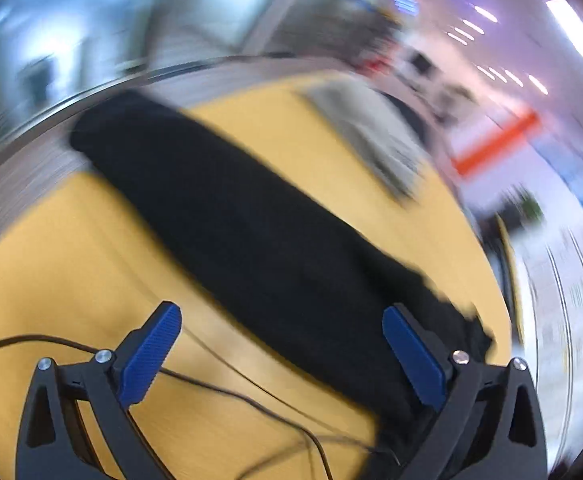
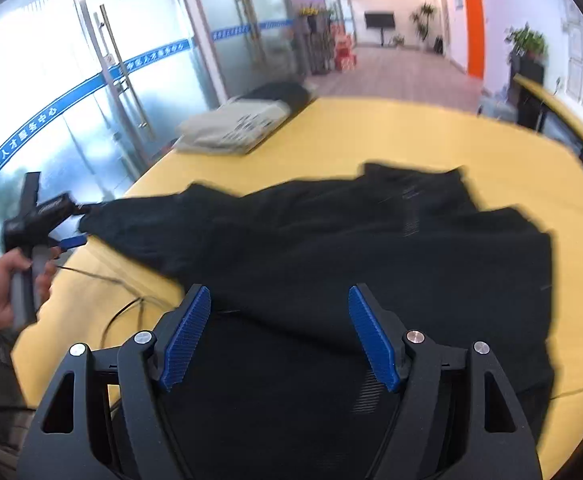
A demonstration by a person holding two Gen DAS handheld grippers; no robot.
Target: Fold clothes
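Right wrist view: your right gripper (image 2: 279, 336) is hovering with jaws apart over the black garment (image 2: 331, 248), a soft, limp, lightweight knit sprawling rumpled on the smooth yellow table (image 2: 411, 132). Your left gripper (image 1: 283, 356) is also gaping, so you are best pinching hems or sleeve edges; folded grey clothes (image 2: 231, 128) are sitting beyond.

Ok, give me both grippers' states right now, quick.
Left gripper: open, holding nothing, the black garment lying across the table beneath it.
Right gripper: open, holding nothing, above the same black garment.
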